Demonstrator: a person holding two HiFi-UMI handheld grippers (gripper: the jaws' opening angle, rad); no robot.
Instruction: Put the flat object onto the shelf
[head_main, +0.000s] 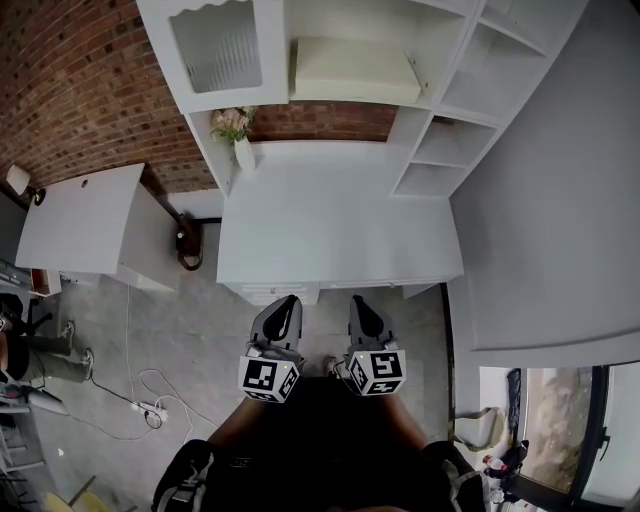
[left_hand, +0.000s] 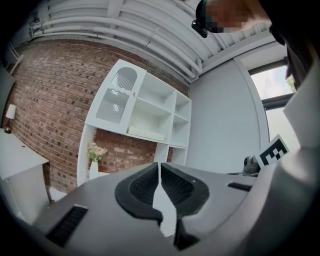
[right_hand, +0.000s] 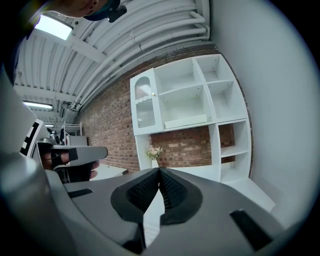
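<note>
Hovering at 6 o'clock, the left hand-held gripper (head_main: 286, 301) and right hand-held gripper (head_main: 359, 301) are closed and empty, likely because the flat object (head_main: 352, 70) already lies on the shelf (head_main: 445, 60) at 12 o'clock.

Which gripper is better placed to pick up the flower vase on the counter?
Left, probably. The flower vase stands at the back left corner of the counter, on the side of the left gripper; the right gripper is farther across. Both are shut, empty.

We are seeing the flat object (head_main: 352, 70) lying in the shelf (head_main: 449, 58), the vase (head_main: 243, 150) standing below-left on the counter (head_main: 330, 220).
</note>
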